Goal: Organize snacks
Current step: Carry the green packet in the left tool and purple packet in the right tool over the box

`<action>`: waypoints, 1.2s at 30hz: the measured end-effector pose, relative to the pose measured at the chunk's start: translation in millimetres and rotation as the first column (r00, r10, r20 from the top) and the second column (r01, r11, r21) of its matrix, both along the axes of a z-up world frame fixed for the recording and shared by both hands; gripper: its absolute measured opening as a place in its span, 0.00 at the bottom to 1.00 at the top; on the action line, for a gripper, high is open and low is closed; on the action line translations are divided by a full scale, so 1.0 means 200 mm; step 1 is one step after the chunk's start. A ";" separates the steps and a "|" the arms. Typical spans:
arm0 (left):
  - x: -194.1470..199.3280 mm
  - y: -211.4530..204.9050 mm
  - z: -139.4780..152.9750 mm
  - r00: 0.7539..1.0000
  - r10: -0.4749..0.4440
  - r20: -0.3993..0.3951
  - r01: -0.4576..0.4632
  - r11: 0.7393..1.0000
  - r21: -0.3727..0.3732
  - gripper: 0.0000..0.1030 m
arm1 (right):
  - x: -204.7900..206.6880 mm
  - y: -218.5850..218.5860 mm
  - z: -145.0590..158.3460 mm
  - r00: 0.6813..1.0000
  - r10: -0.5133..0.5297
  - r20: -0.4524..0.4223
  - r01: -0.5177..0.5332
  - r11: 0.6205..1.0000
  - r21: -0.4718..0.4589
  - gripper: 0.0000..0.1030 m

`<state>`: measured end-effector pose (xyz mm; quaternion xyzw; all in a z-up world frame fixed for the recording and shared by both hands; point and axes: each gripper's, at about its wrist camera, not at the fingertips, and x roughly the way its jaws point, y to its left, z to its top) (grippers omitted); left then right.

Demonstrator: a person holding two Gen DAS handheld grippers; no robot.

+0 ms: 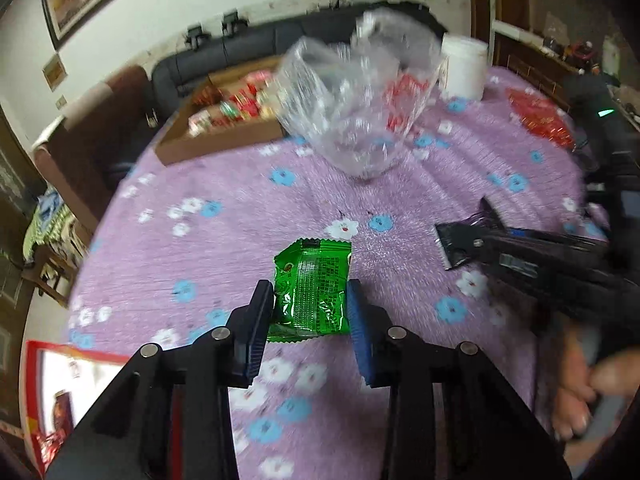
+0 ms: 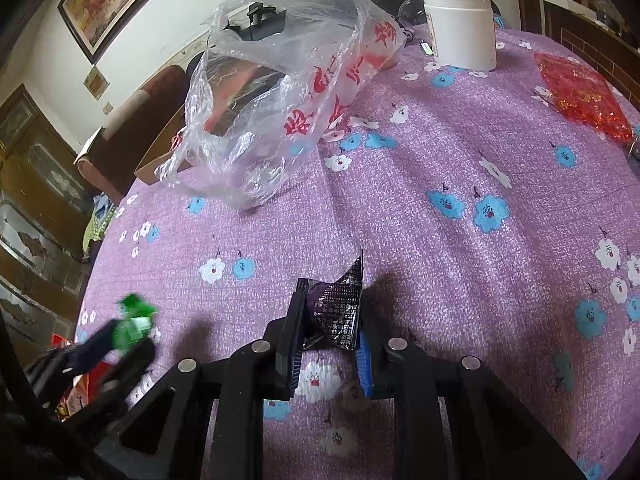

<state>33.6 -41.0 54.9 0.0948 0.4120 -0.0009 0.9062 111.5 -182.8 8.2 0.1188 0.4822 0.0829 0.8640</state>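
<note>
Step in hand: carrying. Left gripper (image 1: pixel 308 312) clamps the green packet (image 1: pixel 312 288); right gripper (image 2: pixel 330 324) clamps the dark packet (image 2: pixel 336 308). Next: probably deliver both into the clear bag (image 2: pixel 276 92), upper centre.

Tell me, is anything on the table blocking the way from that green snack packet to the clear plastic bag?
Nothing visible does. The left gripper has its jaws shut on the green foil snack packet, and only bare purple flowered tablecloth lies between it and the clear plastic bag with red lettering. The right gripper, holding a dark packet, sits off to the side.

Glossy foil-like green packet (image 1: pixel 310 288) (crinkled) and clear, thin plastic bag (image 2: pixel 276 92) — on matt, probably woven cloth (image 2: pixel 420 184).
</note>
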 end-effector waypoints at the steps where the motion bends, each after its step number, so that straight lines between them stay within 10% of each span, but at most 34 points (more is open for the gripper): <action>1: -0.04 0.02 0.04 1.000 0.002 0.028 -0.002 1.000 0.003 0.34 | -0.01 0.01 0.00 1.000 0.003 0.000 -0.003 1.000 -0.005 0.22; 14: -0.57 0.40 0.44 0.944 0.077 0.321 -0.084 0.996 0.006 0.34 | -0.27 0.10 0.15 0.997 0.057 0.056 -0.061 0.996 0.069 0.22; 36: -0.91 0.99 0.40 0.880 0.316 0.355 -0.290 0.949 -0.127 0.34 | -0.96 0.99 0.58 0.869 0.437 0.233 -0.463 0.884 0.069 0.22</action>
